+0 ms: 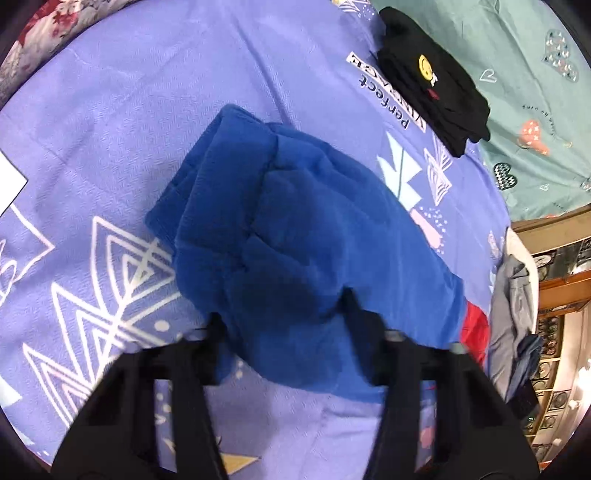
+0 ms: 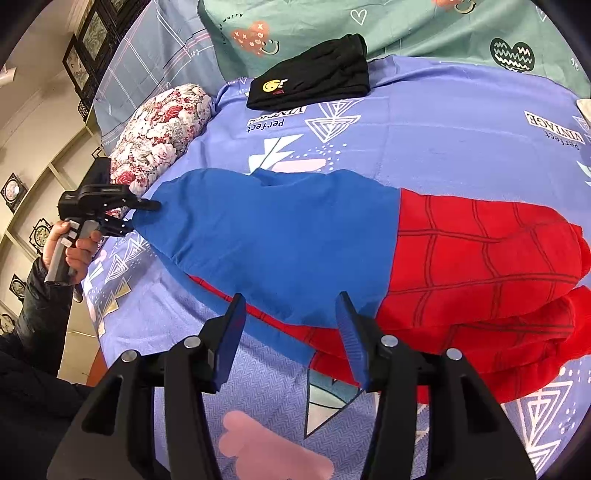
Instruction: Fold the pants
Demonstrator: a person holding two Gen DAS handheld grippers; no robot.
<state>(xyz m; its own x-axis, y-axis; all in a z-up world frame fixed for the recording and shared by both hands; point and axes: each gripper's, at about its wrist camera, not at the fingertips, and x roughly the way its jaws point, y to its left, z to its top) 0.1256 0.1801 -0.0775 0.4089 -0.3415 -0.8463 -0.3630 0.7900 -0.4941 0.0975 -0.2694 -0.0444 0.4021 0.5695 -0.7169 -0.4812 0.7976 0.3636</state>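
Blue and red spider-web pants point(image 2: 295, 240) lie folded over on the purple bedsheet point(image 2: 424, 140). The blue end points left and the red part point(image 2: 480, 258) lies at the right. My left gripper point(image 2: 142, 218) is at the blue end's edge, its jaws apart around the cloth. In the left wrist view the blue cloth point(image 1: 280, 229) bulges between and over the left gripper's point(image 1: 284, 314) fingers. My right gripper point(image 2: 291, 325) is open and empty, just in front of the pants' near edge.
Folded black pants with a smiley patch point(image 2: 314, 79) lie at the far side of the bed, also in the left wrist view point(image 1: 436, 77). A floral pillow point(image 2: 159, 136) lies at the left. A teal quilt point(image 2: 424, 26) lies behind. Grey clothes point(image 1: 513, 306) hang at the bed edge.
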